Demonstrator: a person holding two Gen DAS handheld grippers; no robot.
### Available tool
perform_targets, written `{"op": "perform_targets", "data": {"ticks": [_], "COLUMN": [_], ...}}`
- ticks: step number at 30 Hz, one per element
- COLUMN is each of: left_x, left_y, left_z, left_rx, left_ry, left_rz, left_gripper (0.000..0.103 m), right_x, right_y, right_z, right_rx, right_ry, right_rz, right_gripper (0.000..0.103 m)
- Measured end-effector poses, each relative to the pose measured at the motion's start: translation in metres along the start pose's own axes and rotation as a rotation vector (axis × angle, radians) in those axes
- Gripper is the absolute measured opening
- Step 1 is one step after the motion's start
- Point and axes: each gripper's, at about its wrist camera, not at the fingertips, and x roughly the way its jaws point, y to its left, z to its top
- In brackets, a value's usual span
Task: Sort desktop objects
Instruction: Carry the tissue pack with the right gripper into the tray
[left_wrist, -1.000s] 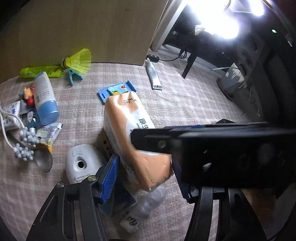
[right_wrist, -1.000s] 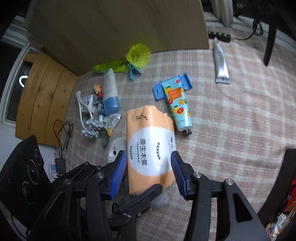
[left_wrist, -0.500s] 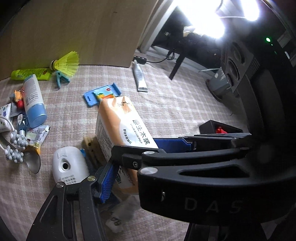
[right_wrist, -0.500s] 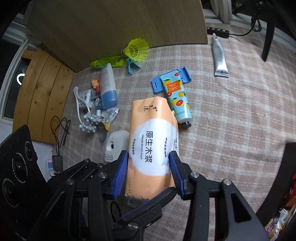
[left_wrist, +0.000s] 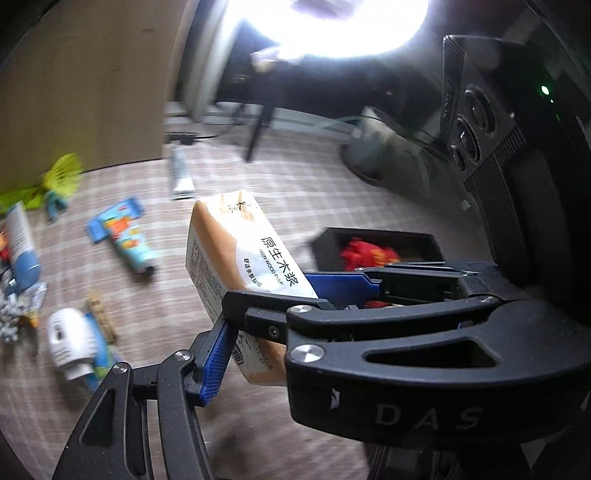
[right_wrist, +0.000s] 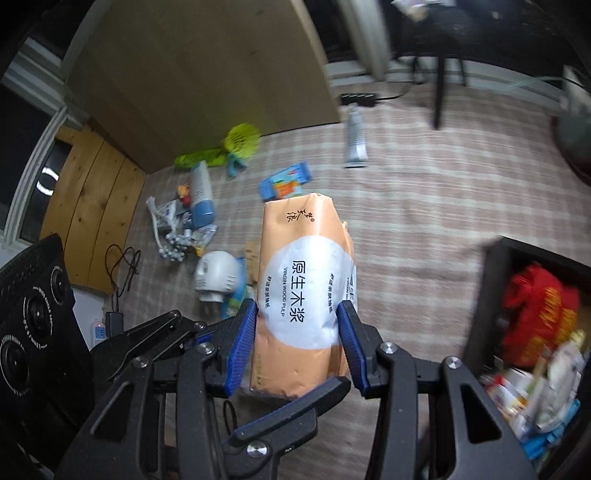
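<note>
Since the earlier frames the orange tissue pack (right_wrist: 303, 295) has been raised off the checked cloth (right_wrist: 424, 206), and a black box (right_wrist: 491, 295) with a red packet (right_wrist: 535, 306) in it has come into sight to the right of the fingers. By the right gripper (right_wrist: 297, 339) the pack is pinched at its near end, one blue pad (right_wrist: 240, 347) being pressed on each long side, so that the pack juts forward past the fingertips. On its white oval the characters 原生木浆 and the words VIRGIN WOOD PULP can be read, with a small brush-script mark near the far end that cannot be made out. In the left wrist view the same pack (left_wrist: 236, 258) is seen tilted, and the right gripper's black frame, stamped DAS, lies across the foreground. Only one blue finger (left_wrist: 218, 362) of the left gripper (left_wrist: 258, 354) is plainly shown, just beside the pack's near lower corner; whether the pack is touched or gripped by it cannot be told. Left of the fingers, on the cloth, a white device (right_wrist: 216, 273), a blue-capped bottle (right_wrist: 201, 195), a fruit-printed tube (left_wrist: 125, 240) and a yellow-green shuttlecock (right_wrist: 242, 138) are seen, blurred. Ahead of the fingertips a grey tube (right_wrist: 355, 142) is laid.
</note>
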Motion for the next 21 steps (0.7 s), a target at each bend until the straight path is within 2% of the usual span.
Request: {"op": "perform_targets", "data": {"ticks": [6,13,21], "left_x": [0.024,0.059,0.095], "left_y": [-0.075,-0.180,-0.262], "left_z": [0.006,0.014,0.021], "left_rx": [0.115,0.255,0.347], "left_ry": [0.032,0.066,0.099], "left_rz": [-0.078,-0.181,-0.246], "left_gripper": [0.055,0.055,0.055], "right_x": [-0.055,-0.124,-0.173], "right_y": [-0.058,-0.133,-0.204], "right_z": [-0.027,-0.069,-0.098], "right_rx": [0.098,0.236,0.364], "right_ry": [-0.074,-0.158,-0.200], "right_rz": [-0.078,-0.171,-0.260], "right_gripper": [0.045,0.045,0.045]}}
